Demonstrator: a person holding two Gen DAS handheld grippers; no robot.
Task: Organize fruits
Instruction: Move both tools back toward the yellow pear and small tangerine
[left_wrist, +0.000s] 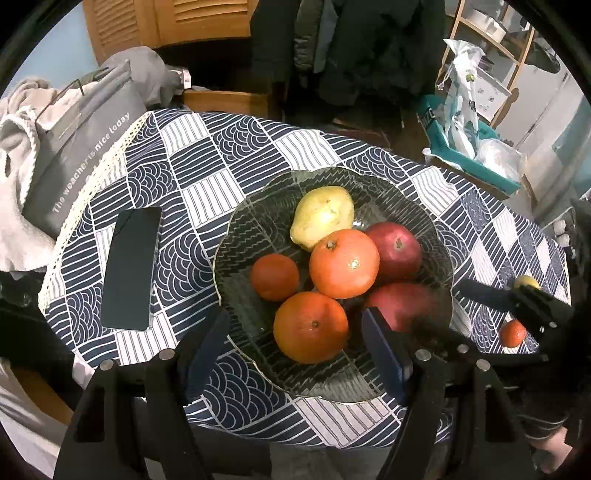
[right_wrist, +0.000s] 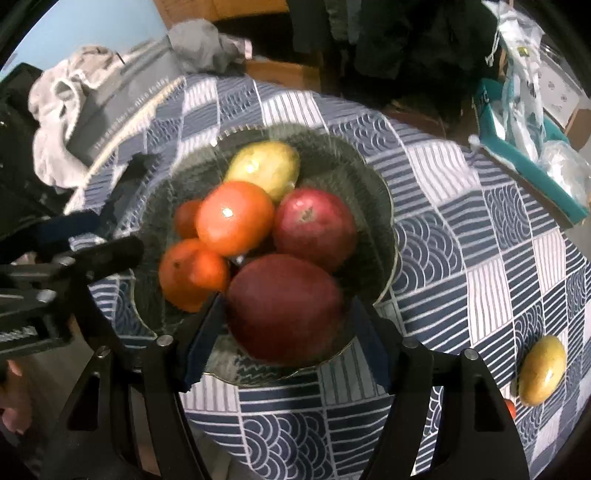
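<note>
1. Right gripper (right_wrist: 286, 328): jaws wide around the red mango (right_wrist: 284, 306), seemingly not clamped; it may roll off the bowl (right_wrist: 384, 229) rim.
2. Left gripper (left_wrist: 295, 354): jaws wide, empty, above the nearest orange (left_wrist: 310, 326).
3. Yellow mango (right_wrist: 542, 369) lies loose near the table's right edge.

A grey bag (left_wrist: 79, 147), lying at the far left edge of the desk (left_wrist: 192, 184), is showing white lettering along its side: "The weather is nice today". In the right wrist view the same print is blurring past reading.
</note>
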